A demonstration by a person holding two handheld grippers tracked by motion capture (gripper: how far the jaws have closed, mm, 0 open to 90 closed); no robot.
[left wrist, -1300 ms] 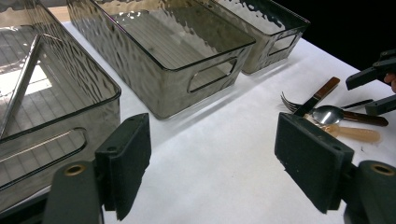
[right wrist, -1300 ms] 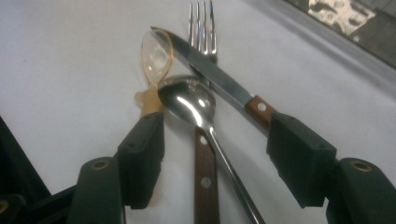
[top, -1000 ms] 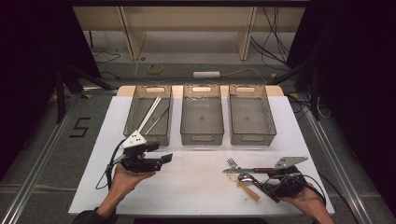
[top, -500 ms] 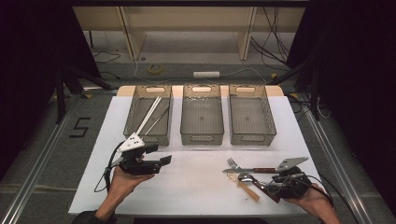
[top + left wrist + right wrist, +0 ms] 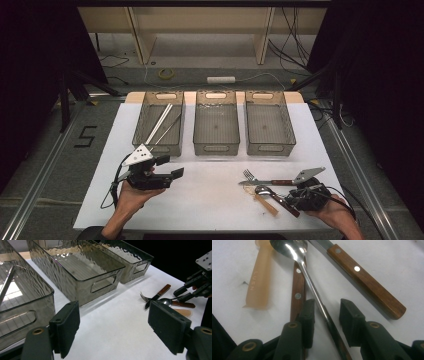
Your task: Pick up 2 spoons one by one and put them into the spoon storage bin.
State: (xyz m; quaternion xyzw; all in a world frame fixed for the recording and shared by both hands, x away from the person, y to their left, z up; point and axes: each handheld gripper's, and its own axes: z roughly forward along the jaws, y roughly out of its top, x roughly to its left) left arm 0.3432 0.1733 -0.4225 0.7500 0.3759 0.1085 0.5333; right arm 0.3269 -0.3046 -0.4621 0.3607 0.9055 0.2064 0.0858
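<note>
At the near right of the white desk (image 5: 210,200), the right tongs (image 5: 324,312) straddled the steel handle of a spoon (image 5: 312,285), their jaws having just been closing around it. A gap remained on each side of the handle, so the pads had not yet pressed on it. The spoon lay with its bowl pointing away from the tongs, resting across a wood-handled utensil (image 5: 297,287) beneath it. A knife (image 5: 364,280) with a riveted wooden handle lay just beside it on one side, and a pale orange stick (image 5: 258,282) on the other. In the high view, the right tongs (image 5: 295,197) sat low over this small pile of cutlery, near a fork (image 5: 248,175).

The left tongs (image 5: 113,327) were held wide with nothing between the jaws, hovering over bare desk at the near left, well apart from the cutlery. Three clear bins stood in a row across the far side: the left bin (image 5: 142,117) held chopsticks (image 5: 159,122), while the middle bin (image 5: 198,125) and right bin (image 5: 289,125) held nothing.
</note>
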